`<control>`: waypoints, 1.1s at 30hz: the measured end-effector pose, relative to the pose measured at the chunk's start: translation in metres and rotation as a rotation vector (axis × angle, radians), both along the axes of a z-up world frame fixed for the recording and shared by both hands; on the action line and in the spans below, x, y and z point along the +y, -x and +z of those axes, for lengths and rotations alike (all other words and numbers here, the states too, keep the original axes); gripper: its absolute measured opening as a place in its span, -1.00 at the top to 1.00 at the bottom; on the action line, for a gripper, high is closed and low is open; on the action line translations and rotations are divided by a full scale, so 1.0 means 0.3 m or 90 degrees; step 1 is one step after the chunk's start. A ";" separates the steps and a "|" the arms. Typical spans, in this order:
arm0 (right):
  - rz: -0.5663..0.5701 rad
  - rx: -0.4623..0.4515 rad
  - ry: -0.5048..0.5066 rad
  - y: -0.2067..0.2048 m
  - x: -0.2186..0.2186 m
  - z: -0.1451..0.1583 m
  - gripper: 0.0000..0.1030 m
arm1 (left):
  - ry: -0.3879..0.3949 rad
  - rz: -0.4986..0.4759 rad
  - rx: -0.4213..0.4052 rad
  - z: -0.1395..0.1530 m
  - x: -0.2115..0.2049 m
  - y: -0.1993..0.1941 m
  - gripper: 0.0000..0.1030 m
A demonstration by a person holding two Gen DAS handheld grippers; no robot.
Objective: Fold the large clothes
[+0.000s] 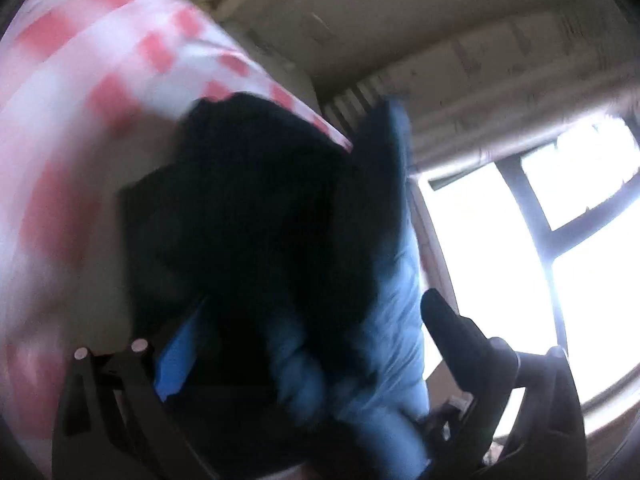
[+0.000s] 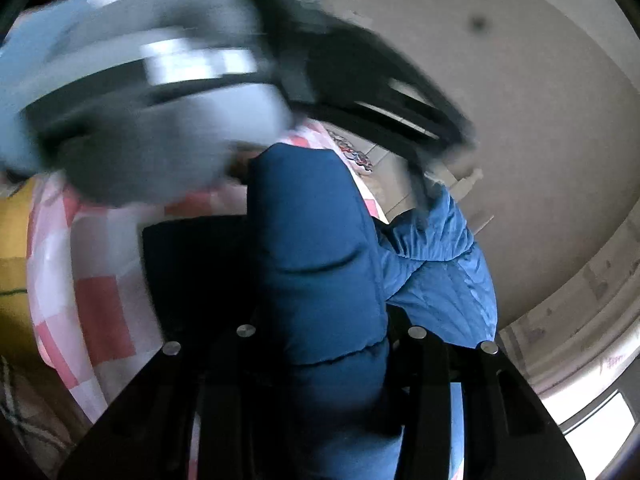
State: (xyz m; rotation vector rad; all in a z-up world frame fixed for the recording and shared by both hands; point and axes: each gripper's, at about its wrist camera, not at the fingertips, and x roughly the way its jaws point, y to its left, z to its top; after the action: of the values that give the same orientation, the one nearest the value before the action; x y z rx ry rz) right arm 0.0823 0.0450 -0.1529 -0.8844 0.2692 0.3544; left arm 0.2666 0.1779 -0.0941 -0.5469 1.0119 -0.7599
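Observation:
A padded blue jacket (image 2: 316,220) is bunched up over a bed with a pink-and-white checked sheet (image 2: 100,300). My right gripper (image 2: 320,280) is shut on a thick padded fold of it, which fills the gap between the black fingers. In the left wrist view everything is blurred: the jacket (image 1: 384,320) shows pale blue and dark, and it is packed between the fingers of my left gripper (image 1: 304,320). From the right wrist view the left gripper (image 2: 448,132) is a blur across the top, with a lighter part of the jacket hanging from its tip.
The checked sheet (image 1: 100,80) covers the bed on the left. A bright window (image 1: 560,240) is on the right. A yellow item (image 2: 12,248) and plaid cloth (image 2: 16,400) lie at the bed's left edge. A pale blue glove or sleeve (image 2: 40,60) holds the left gripper.

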 end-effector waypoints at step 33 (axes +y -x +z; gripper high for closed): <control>-0.216 0.071 -0.030 0.046 -0.500 -0.118 -0.90 | -0.221 0.046 -0.342 0.345 -0.170 0.275 0.83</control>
State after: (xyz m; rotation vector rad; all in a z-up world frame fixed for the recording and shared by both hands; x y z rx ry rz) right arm 0.0686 -0.1050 -0.1883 -0.7577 0.5042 0.0941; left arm 0.1840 0.1270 0.0095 -0.0658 0.5972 -0.6024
